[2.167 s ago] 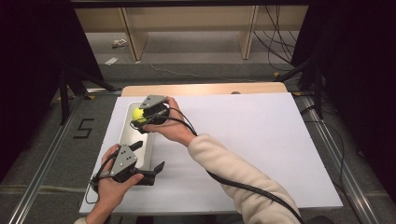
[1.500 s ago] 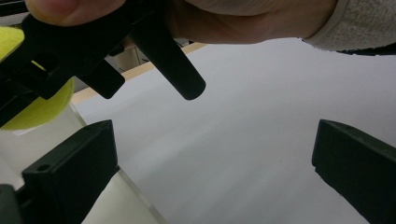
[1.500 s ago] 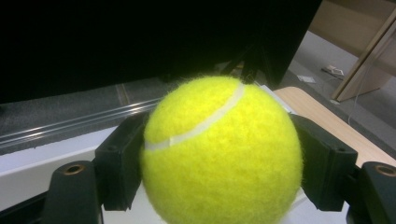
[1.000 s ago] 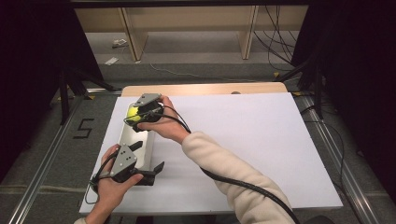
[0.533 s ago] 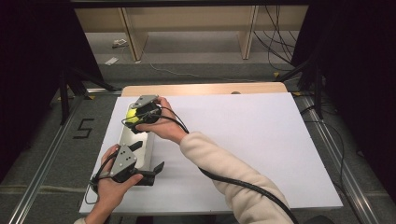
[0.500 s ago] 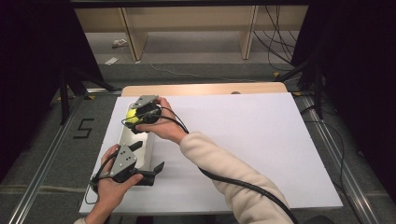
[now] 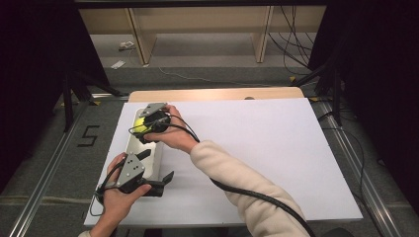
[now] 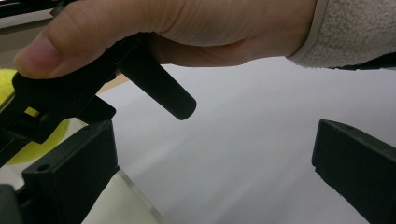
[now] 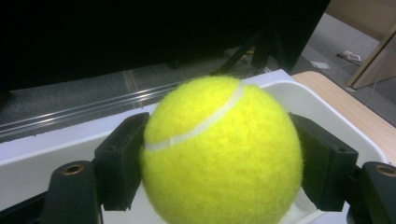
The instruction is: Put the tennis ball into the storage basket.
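Observation:
A yellow tennis ball [image 9: 219, 154] sits clamped between the two jaws of my right gripper [image 9: 219, 172]. In the high view that gripper [image 7: 147, 124] holds the ball [image 7: 140, 126] low over the far end of a long white tray [image 7: 140, 149]. The tray's rim [image 9: 303, 95] curves behind the ball. My left gripper [image 7: 155, 166] rests at the tray's near end, open. In the left gripper view its jaws stand wide apart [image 8: 210, 172], one over the tray [image 8: 119, 203], the other over the white table. Beyond them are the right hand [image 8: 187, 28] and a sliver of the ball [image 8: 35, 149].
The tray lies lengthwise on the left part of a white tabletop [image 7: 276, 148], whose wooden far edge [image 7: 217, 94] shows. A black cable [image 7: 257, 197] trails along the right sleeve. Grey floor and metal rails [image 7: 44, 168] flank the table.
The right gripper has carried the ball slightly left and lower over the tray's far end. The left gripper has stayed put.

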Action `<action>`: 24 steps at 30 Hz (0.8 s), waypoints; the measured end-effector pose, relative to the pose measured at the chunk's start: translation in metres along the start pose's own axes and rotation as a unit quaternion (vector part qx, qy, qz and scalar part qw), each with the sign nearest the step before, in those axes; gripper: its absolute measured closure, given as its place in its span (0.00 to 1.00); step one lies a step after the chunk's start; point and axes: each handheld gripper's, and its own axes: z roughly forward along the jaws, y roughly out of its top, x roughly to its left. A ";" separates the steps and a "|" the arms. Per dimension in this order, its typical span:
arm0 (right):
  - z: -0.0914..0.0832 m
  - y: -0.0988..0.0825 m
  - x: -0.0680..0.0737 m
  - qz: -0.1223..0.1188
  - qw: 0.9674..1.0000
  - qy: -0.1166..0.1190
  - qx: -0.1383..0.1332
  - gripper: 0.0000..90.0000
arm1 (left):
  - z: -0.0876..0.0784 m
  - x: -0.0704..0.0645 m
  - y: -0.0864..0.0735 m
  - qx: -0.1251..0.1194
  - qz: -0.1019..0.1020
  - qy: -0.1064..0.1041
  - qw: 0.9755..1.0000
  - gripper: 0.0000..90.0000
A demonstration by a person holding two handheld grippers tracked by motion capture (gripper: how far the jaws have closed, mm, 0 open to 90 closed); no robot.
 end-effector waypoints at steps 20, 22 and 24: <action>0.005 -0.005 0.000 0.006 1.000 0.008 0.014 0.29 | 0.000 0.000 0.000 0.000 0.000 0.000 1.000 0.00; 0.006 -0.005 0.000 0.006 1.000 0.008 0.015 0.29 | 0.000 0.000 0.000 0.000 -0.001 0.000 1.000 0.00; 0.006 -0.006 0.001 0.004 1.000 0.010 0.017 0.29 | 0.000 0.000 0.000 0.000 0.000 0.000 1.000 0.00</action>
